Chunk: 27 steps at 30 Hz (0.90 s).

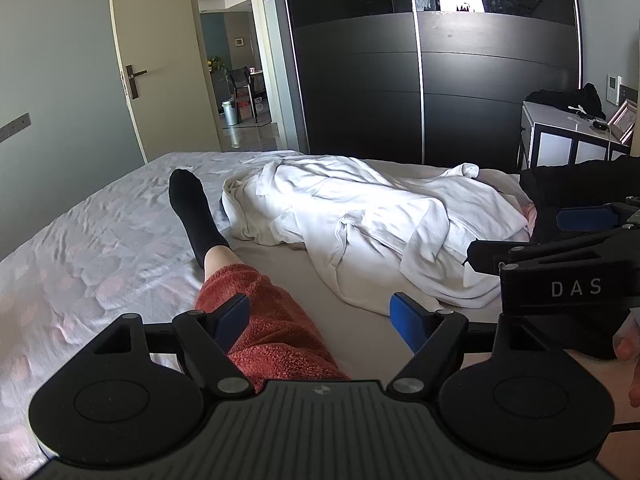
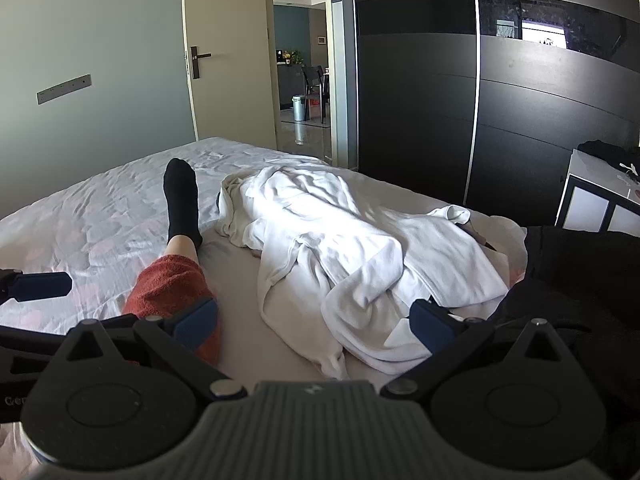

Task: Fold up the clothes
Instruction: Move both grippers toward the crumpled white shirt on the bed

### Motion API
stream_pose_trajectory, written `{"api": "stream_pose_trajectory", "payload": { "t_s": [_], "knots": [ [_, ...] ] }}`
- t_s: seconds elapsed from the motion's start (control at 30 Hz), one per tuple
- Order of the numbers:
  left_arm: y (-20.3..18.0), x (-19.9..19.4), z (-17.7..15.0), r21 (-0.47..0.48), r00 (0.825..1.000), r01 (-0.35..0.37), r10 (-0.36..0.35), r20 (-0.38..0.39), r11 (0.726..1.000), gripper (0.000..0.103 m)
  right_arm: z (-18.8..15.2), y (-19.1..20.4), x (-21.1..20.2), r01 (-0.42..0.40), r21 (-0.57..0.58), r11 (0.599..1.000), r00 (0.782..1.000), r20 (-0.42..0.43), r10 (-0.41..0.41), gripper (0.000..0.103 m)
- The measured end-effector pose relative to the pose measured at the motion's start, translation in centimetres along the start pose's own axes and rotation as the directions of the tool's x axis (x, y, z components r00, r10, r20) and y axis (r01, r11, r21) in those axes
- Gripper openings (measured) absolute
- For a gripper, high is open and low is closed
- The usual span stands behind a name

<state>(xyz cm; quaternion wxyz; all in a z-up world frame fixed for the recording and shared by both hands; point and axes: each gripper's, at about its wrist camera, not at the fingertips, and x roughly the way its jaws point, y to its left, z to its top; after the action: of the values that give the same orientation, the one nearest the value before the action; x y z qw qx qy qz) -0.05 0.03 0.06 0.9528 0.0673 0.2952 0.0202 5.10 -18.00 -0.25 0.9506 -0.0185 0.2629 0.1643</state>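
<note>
— White clothes [image 2: 340, 248]: how are they approached?
— Nearest, both the left gripper [image 1: 320, 316] and right gripper [image 2: 314, 318] are held with jaws spread wide and empty (probably readied for a first grasp).
— And the fabric?
— It is left crumpled in soft, thick folds on the bed [image 2: 100, 216], beside a black-socked leg [image 2: 182, 200]; a dark wardrobe [image 2: 520, 100] is seen behind.

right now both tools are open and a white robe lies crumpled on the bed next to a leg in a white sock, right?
Not quite: the sock is black, not white, as the left wrist view shows. The rest holds: the left tool and right tool are both open, and the white robe lies crumpled on the bed next to the leg.
</note>
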Motion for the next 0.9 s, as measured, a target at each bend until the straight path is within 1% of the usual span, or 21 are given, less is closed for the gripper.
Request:
{"api": "stream_pose_trajectory", "payload": {
  "t_s": [0.13,0.17,0.3,0.5,0.67,0.9],
  "knots": [
    [0.2,-0.3,0.1,0.000,1.000,0.004,-0.004,0.009,1.000,0.091,-0.1,-0.1,0.0,-0.007,0.004,1.000,1.000,0.010,0.007,0.103],
    [0.0,-0.1,0.2,0.002,1.000,0.007,-0.007,-0.002,1.000,0.091,-0.1,-0.1,0.0,-0.009,0.005,1.000,1.000,0.012,0.009,0.103],
    [0.2,-0.5,-0.7,-0.005,1.000,0.024,-0.024,0.014,1.000,0.091,-0.2,-0.1,0.1,-0.017,0.008,1.000,1.000,0.022,0.016,0.103],
    [-0.6,-0.3,-0.3,0.029,1.000,0.003,-0.004,0.022,1.000,0.091,-0.5,-0.4,0.3,-0.018,0.015,1.000,1.000,0.012,0.018,0.103],
    [-0.7,-0.2,-0.5,0.038,1.000,0.010,-0.010,0.011,0.999,0.090,-0.5,-0.5,0.5,-0.017,0.023,1.000,1.000,0.003,0.017,0.103],
    [-0.3,0.1,-0.8,0.000,0.999,0.033,-0.033,-0.002,0.999,0.090,-0.6,-0.7,0.5,-0.011,0.025,1.000,1.000,0.010,0.011,0.103]
  ]
}}
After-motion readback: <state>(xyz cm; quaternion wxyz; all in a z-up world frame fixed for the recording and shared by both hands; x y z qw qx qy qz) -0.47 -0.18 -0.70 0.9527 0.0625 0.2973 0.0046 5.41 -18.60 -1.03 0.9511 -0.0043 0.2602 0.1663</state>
